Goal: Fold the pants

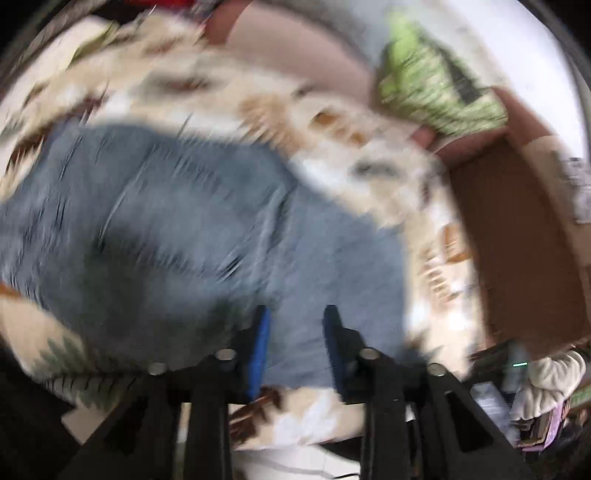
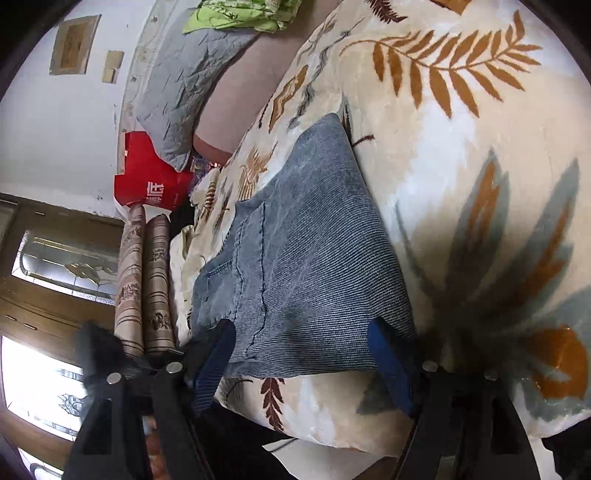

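Note:
Blue-grey denim pants (image 2: 303, 240) lie folded into a compact stack on a cream blanket with a leaf print (image 2: 461, 147). My right gripper (image 2: 300, 325) is open wide, and its blue pads stand at either side of the pants' near edge without pressing on it. The left wrist view is blurred by motion. In it the pants (image 1: 166, 221) fill the middle left. My left gripper (image 1: 295, 325) hovers over their near right part with its jaws apart. The cloth shows in the gap behind the jaws, and nothing is pinched.
A green cloth (image 2: 240, 14) and a grey quilted pillow (image 2: 184, 85) lie at the bed's far end. A red bag (image 2: 147, 177) and two patterned rolls (image 2: 144, 280) stand beside the bed. A brown wooden panel (image 1: 517, 240) runs along the bed's right edge.

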